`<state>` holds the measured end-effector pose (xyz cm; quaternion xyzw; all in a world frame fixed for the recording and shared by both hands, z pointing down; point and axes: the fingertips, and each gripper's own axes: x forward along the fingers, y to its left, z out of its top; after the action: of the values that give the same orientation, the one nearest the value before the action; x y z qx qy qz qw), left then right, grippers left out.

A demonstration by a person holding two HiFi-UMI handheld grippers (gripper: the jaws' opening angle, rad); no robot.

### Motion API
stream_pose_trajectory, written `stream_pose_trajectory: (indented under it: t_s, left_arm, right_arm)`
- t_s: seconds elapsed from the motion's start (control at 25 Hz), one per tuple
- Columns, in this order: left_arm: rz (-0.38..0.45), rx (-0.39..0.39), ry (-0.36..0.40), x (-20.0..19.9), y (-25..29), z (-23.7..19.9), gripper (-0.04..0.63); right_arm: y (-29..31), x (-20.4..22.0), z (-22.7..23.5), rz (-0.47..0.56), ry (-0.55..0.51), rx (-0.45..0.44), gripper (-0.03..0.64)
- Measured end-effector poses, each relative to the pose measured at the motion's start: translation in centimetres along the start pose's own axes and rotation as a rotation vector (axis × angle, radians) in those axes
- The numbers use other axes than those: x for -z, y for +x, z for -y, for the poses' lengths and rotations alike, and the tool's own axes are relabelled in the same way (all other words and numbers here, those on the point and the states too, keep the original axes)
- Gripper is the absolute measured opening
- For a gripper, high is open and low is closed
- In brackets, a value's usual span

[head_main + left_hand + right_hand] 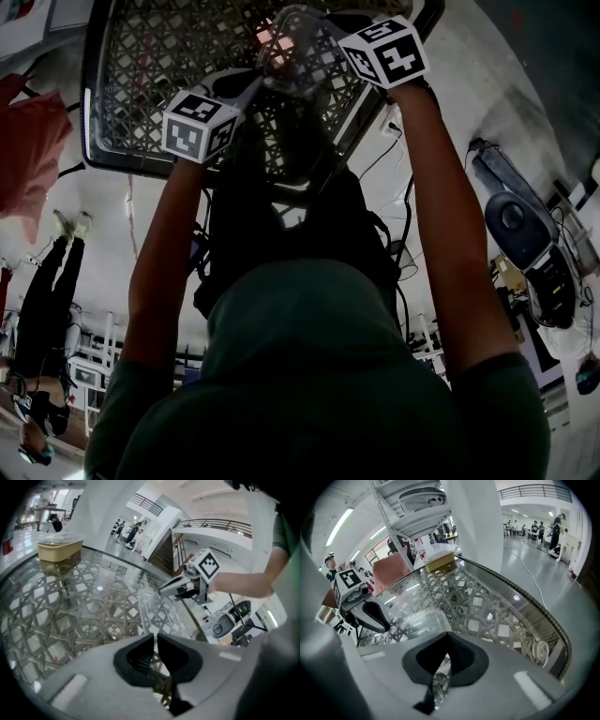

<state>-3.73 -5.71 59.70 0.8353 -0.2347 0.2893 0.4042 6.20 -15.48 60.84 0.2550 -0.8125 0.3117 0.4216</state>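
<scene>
As you held the clear plastic container (298,54) aloft over the glass-topped lattice table (131,75), your left gripper (155,638) and right gripper (447,638) each pinched an opposite rim: seemingly a two-handed carry, whose next move called for both arms travelling together.

— Can't follow the clear container (157,611) all the way down: lower edge lost behind the left gripper (155,641).
— Same from the right gripper (446,637): near wall hidden behind its closed jaws. Hard to trace the outline against the lattice, too.
— Can't see the far side of the table (92,131): cut off at the head view's top edge.
— No telling what sits inside the beige box (60,550). Can't make out the people (127,527) in the hall either: too small.
</scene>
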Motion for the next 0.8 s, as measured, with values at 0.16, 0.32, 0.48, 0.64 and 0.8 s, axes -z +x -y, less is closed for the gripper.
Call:
stream_pose_trajectory:
  t_s: [0.16, 0.32, 0.48, 0.64, 0.8]
  left_arm:
    - [0.004, -0.006, 0.003, 0.0, -0.1, 0.1, 0.020]
    - [0.011, -0.005, 0.002, 0.1, -0.2, 0.1, 0.020]
    - [0.011, -0.004, 0.008, 0.1, -0.1, -0.1, 0.014]
    - [0.013, -0.004, 0.011, 0.1, -0.2, 0.0, 0.014]
    - [0.013, -0.002, 0.010, 0.1, -0.1, 0.0, 0.009]
  right_arm:
    - [-0.3, 0.3, -0.1, 0.020, 0.093, 0.000, 0.003]
    - [-0.8, 1.3, -1.0, 0.009, 0.080, -0.021, 0.005]
    - [-1.2, 1.0, 0.0, 0.048, 0.045, 0.024, 0.036]
    - [-0.9, 0.7, -0.3, 0.058, 0.054, -0.028, 0.137]
    - [-0.3, 1.1, -0.1, 0.054, 0.066, -0.036, 0.102]
